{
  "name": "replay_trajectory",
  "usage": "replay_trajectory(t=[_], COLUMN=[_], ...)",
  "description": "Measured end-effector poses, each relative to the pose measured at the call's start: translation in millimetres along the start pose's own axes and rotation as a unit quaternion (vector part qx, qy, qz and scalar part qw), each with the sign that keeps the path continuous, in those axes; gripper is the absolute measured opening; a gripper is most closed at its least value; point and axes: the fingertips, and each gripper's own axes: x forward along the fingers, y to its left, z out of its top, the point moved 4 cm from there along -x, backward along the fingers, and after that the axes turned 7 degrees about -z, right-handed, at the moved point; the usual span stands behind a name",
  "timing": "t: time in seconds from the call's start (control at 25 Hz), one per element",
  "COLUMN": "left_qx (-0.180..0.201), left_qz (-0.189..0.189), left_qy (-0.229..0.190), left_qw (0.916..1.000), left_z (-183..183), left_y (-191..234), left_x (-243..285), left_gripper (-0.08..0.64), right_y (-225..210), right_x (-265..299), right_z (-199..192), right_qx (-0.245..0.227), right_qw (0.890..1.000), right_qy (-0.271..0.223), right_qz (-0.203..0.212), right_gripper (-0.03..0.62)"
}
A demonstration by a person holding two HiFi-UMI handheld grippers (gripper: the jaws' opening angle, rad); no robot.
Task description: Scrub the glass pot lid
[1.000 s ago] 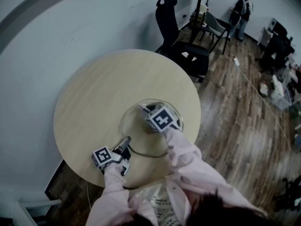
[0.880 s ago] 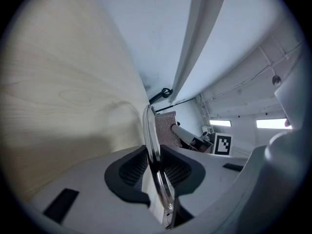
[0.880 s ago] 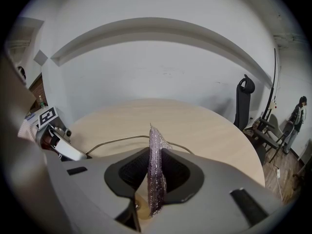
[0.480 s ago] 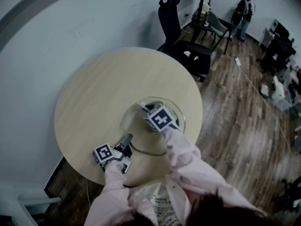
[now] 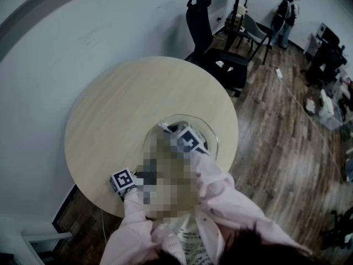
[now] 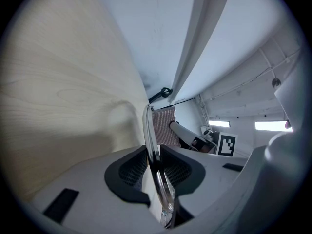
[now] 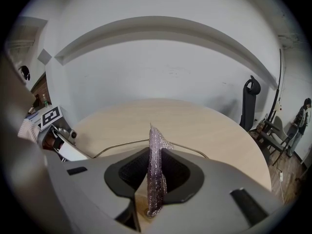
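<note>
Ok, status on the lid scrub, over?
Left gripper shut on glass lid at its rim. Right gripper shut on scrub cloth, at the lid. Lid on round table. No obstruction seen.

In the head view a blurred patch lies over the near half of the glass pot lid (image 5: 210, 137) and the jaws of the left hand-held gripper (image 6: 155, 157); in the left gripper view the lid stands on edge, its rim lost behind the gripper's body at the bottom. The right hand-held gripper (image 7: 155, 161) hides the lower end of the scrub cloth (image 7: 157, 189) and most of the lid's rim behind its body, and from above its jaws sit out of sight under its marker cube (image 5: 189, 139). The person (image 5: 287, 10) by the far wall is too small to make out.
</note>
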Motion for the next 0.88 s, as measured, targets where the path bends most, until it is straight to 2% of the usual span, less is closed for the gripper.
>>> replay_trajectory(t=[0.52,0.8,0.88], left_qx=[0.012,0.004,0.002], left_qz=[0.009,0.012,0.014], left_qy=[0.007,0.002,0.000], left_qw=[0.9999,0.9999,0.9999], left_z=[-1,-2,-2], left_y=[-2,-1,-1], left_x=[0,0,0], left_gripper=[0.080,0.080,0.080], right_y=[19,22,16], right_x=[-1,-1,3], right_z=[4,7,7], right_qx=[-0.001,-0.008,-0.015], right_qw=[1.000,1.000,1.000], right_qy=[-0.006,-0.010,-0.016], right_qz=[0.026,0.028,0.013], right_gripper=[0.089,0.089,0.089])
